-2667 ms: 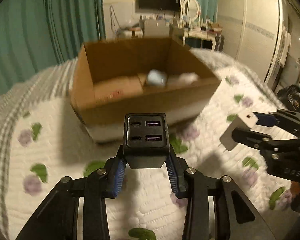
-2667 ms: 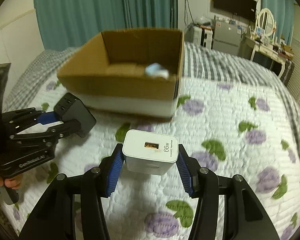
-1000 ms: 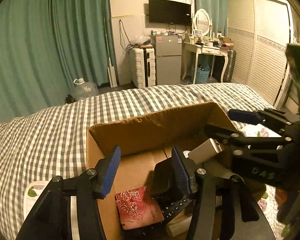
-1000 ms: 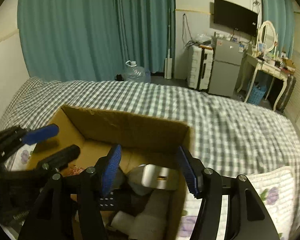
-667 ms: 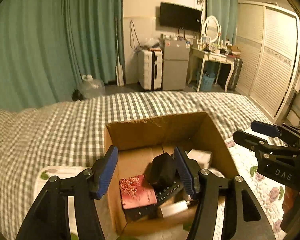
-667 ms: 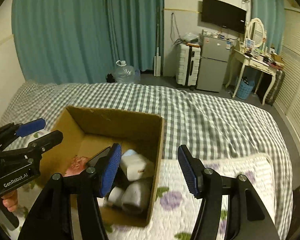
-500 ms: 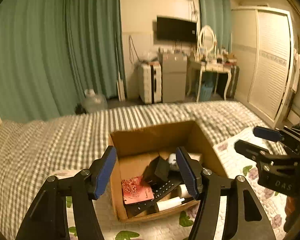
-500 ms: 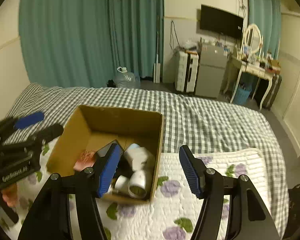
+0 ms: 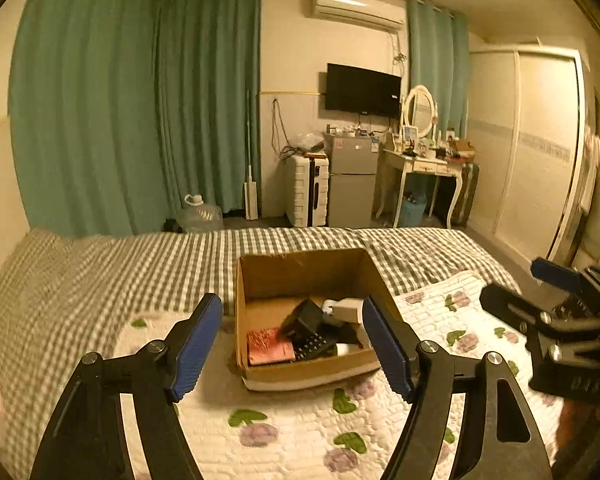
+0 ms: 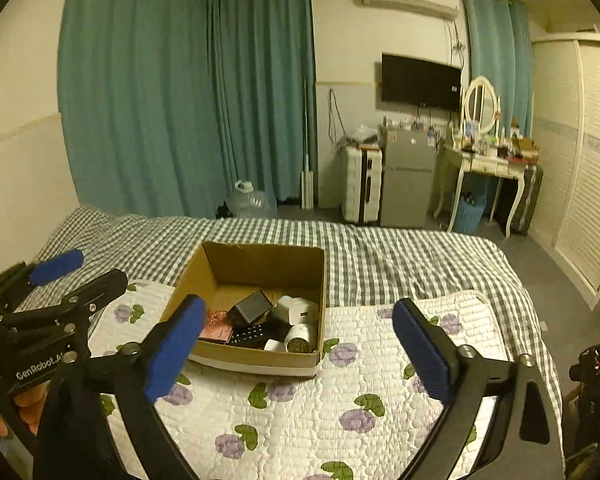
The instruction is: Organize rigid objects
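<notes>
A cardboard box (image 9: 320,368) (image 10: 260,258) stands on the bed. Inside lie a black multi-port charger (image 9: 305,314) (image 10: 251,305), a white charger (image 9: 348,307) (image 10: 298,307), a red patterned card (image 9: 269,351), a black remote (image 9: 314,345) and white cylinders (image 10: 298,338). My left gripper (image 9: 296,344) is open and empty, held back above the quilt in front of the box. My right gripper (image 10: 300,350) is open and empty too, also back from the box. Each gripper shows at the edge of the other's view.
The box sits on a white quilt with purple flowers (image 10: 340,412) over a grey checked bedspread (image 9: 100,272). Beyond the bed are teal curtains, a water jug (image 10: 252,200), a small fridge (image 9: 350,184), a dressing table (image 10: 488,168) and wardrobe doors at the right.
Both chargers were let go into the box. Both grippers, now open and empty, have pulled up and back, so the box looks smaller and farther away.
</notes>
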Motion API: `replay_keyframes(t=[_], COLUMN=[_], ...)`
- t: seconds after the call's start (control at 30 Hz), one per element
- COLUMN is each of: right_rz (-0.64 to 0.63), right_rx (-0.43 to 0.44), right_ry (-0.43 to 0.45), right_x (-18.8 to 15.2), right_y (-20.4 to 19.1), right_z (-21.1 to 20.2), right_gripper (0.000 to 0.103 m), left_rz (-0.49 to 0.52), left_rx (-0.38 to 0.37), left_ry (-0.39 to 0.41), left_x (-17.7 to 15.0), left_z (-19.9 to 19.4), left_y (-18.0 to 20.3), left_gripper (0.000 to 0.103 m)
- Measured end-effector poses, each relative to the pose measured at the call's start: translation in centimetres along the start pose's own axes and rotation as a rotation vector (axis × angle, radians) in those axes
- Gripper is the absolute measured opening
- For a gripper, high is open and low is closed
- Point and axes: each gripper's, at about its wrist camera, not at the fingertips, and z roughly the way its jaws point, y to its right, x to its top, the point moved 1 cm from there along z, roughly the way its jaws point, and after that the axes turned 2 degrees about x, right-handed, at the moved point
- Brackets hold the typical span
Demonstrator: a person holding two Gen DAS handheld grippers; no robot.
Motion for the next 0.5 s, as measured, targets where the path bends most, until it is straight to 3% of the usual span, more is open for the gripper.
replay_keyframes(t=[0.3, 0.5], right_rz=[-0.029, 0.005], right_rx=[0.0, -0.004], right_ry=[0.0, -0.002], right_x=[-2.5, -4.3], right_y=[-0.7, -1.0], right_z=[2.1, 3.8], right_gripper=[0.103, 0.103], left_rz=[-0.024, -0.002], left_rx=[0.06, 0.072], left_ry=[0.037, 0.001], left_x=[-3.0, -4.7], left_z=[0.6, 1.4], left_y=[-0.3, -0.5], left_gripper=[0.076, 0.076])
